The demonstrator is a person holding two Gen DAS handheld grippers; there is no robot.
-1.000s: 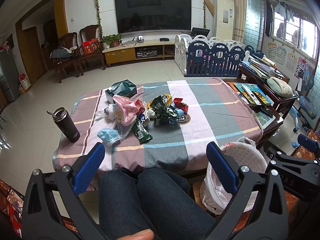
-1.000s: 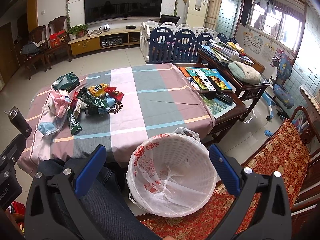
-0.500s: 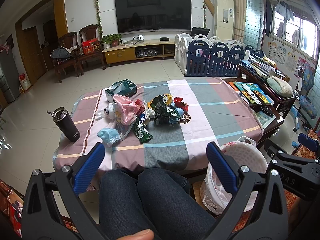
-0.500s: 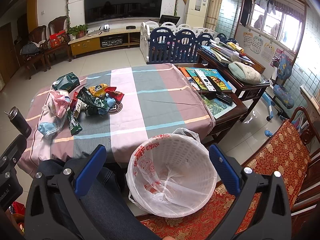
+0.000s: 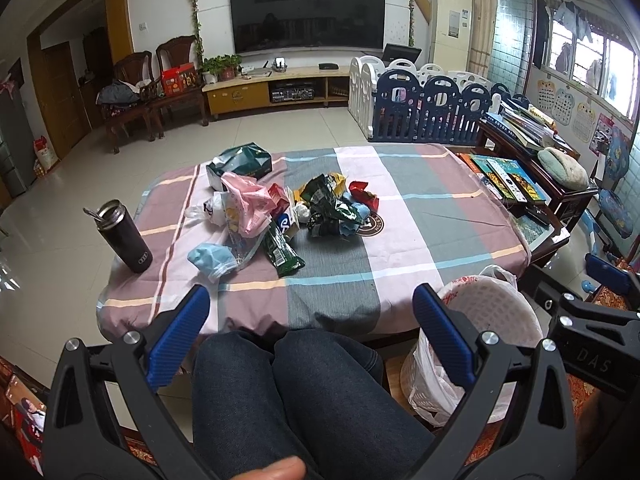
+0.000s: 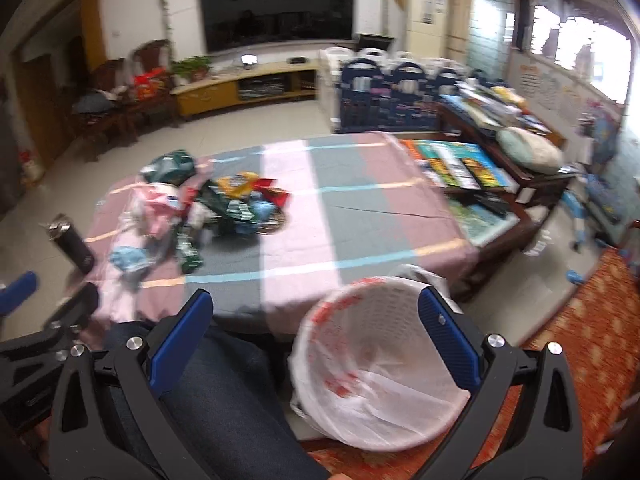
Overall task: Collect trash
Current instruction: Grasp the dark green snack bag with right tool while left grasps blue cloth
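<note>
A heap of trash (image 5: 280, 208) lies on the left half of the striped tablecloth (image 5: 420, 216): green snack wrappers, a pink plastic bag (image 5: 246, 204), a blue face mask (image 5: 210, 258), red packets. The same trash heap (image 6: 208, 208) shows blurred in the right wrist view. A white bin (image 6: 372, 364) lined with a plastic bag stands on the floor at the table's near right corner, also seen as the bin (image 5: 480, 320) in the left wrist view. My left gripper (image 5: 310, 336) hangs open over a person's knees (image 5: 296, 392). My right gripper (image 6: 316, 340) is open above the bin's edge, holding nothing.
A dark flask (image 5: 124, 236) stands at the table's left edge. Books (image 5: 504, 176) cover a side table on the right. A red patterned seat (image 6: 592, 320) lies right of the bin. A playpen fence (image 5: 432, 108) and TV stand sit behind.
The right gripper has swung left and forward, so its view is blurred and the bin sits further right in it. The left gripper has hardly moved.
</note>
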